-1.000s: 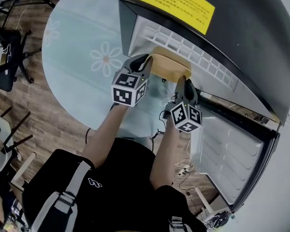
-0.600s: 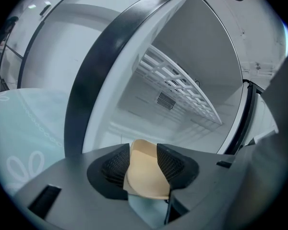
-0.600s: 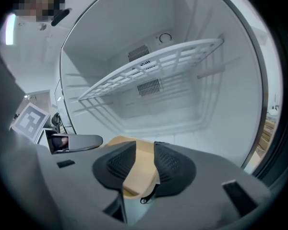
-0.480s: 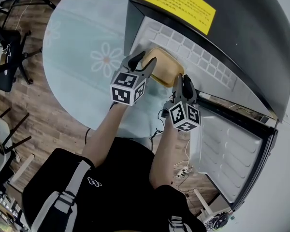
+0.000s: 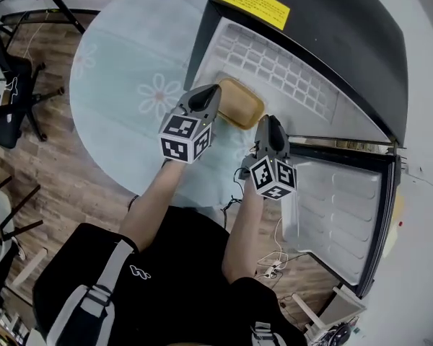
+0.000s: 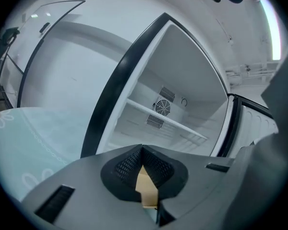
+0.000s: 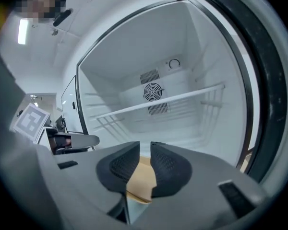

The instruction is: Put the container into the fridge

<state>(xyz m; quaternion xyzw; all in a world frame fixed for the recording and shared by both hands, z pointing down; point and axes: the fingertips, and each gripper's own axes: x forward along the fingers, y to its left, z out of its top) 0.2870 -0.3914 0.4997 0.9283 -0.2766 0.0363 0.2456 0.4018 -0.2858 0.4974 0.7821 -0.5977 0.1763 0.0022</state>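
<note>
The tan container (image 5: 239, 103) lies on the floor of the open black fridge (image 5: 332, 27), just inside its front edge. Neither gripper holds it. My left gripper (image 5: 208, 92) is shut on nothing, with its tips just short of the container's left side. In the left gripper view the left gripper (image 6: 141, 150) has its pads together, and the container (image 6: 145, 188) shows tan below them. My right gripper (image 5: 270, 121) hangs at the container's right corner. In the right gripper view the right gripper (image 7: 145, 145) has its jaws closing with a narrow gap and nothing between them, the container (image 7: 141, 178) beyond.
The fridge's white inside has a wire shelf (image 7: 158, 102) and a fan grille (image 7: 153, 91) at the back. Its door (image 5: 339, 215) stands open at the right. A round pale table (image 5: 130, 63) with daisy prints sits left of the fridge. Chairs (image 5: 7, 85) stand at the far left.
Both grippers carried the container into the fridge, let go of it and drew back a little. The left jaws have since shut empty and the right jaws have narrowed.
</note>
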